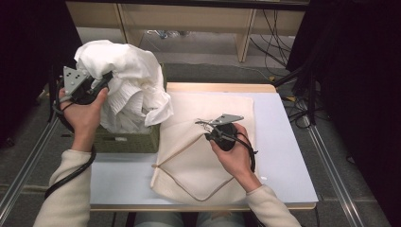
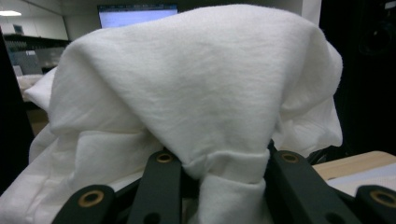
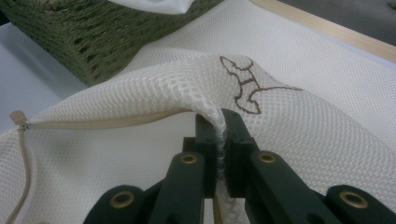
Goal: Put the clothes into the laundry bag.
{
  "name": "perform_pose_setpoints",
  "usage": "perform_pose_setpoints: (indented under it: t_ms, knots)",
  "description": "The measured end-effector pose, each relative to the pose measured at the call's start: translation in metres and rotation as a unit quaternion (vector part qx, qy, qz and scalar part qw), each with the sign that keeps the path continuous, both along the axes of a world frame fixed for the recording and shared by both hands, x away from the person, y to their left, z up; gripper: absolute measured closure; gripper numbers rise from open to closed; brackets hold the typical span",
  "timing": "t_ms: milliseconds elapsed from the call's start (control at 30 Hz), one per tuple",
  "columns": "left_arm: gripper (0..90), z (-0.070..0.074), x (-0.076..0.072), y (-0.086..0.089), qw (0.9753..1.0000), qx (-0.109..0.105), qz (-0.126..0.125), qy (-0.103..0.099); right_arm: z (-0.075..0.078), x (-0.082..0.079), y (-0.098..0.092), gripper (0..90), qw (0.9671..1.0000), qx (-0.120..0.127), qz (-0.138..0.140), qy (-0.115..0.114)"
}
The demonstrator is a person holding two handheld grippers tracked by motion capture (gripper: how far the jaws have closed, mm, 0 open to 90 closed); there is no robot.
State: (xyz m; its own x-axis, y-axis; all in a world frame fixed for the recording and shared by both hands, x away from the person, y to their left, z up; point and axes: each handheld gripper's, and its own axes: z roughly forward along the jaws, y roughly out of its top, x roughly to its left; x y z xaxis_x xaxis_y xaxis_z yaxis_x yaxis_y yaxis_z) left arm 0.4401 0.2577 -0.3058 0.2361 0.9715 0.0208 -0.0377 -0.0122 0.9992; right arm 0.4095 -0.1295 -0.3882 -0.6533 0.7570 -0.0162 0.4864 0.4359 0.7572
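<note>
- My left gripper (image 1: 105, 81) is clamped on a bunched fold of the white garment (image 1: 125, 78), lifted above the green wicker basket (image 1: 132, 139); in the left gripper view the cloth (image 2: 196, 93) is pinched between both jaws.
- My right gripper (image 1: 204, 124), right of the basket, is pinching the top layer of the mesh laundry bag (image 1: 208, 142) just behind its open zipper edge (image 3: 107, 122), tenting it up off the bottom layer.
- Step, as I read it: load the garment into the bag.
- Next: lift the flap higher to widen the mouth, then swing the garment from over the basket to that opening.
</note>
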Motion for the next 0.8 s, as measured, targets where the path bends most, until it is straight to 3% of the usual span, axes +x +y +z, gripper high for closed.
perform_pose_setpoints:
  t_ms: [167,233,500,533,600,733,800]
  knots:
    - [71.9,0.019,-0.021,-0.001,0.9991,0.004,-0.01,-0.041,-0.001,0.001,0.0,87.5,0.9999,0.0,0.002,-0.012]
    - [71.9,0.026,-0.03,-0.002,0.9986,0.003,-0.013,-0.052,0.0,-0.002,0.001,87.6,0.9999,0.008,-0.012,0.003]
    - [71.8,0.033,-0.044,-0.004,0.9977,-0.006,-0.024,-0.063,0.0,-0.001,0.0,87.7,1.0,0.007,-0.004,0.003]
    - [71.8,0.033,-0.046,-0.004,0.9977,-0.005,-0.023,-0.064,0.0,0.001,-0.001,87.7,0.9999,0.0,0.007,-0.011]
    - [71.8,0.034,-0.05,-0.004,0.997,-0.007,-0.026,-0.072,0.002,-0.001,0.0,87.6,0.9999,0.008,-0.011,0.005]
    - [71.8,0.039,-0.064,-0.003,0.9951,-0.011,-0.031,-0.093,0.001,0.001,-0.002,87.7,0.9999,0.003,-0.005,-0.01]
    - [71.8,0.044,-0.074,-0.001,0.9944,-0.005,-0.032,-0.1,0.001,0.0,-0.002,87.7,0.9999,0.005,-0.009,-0.004]
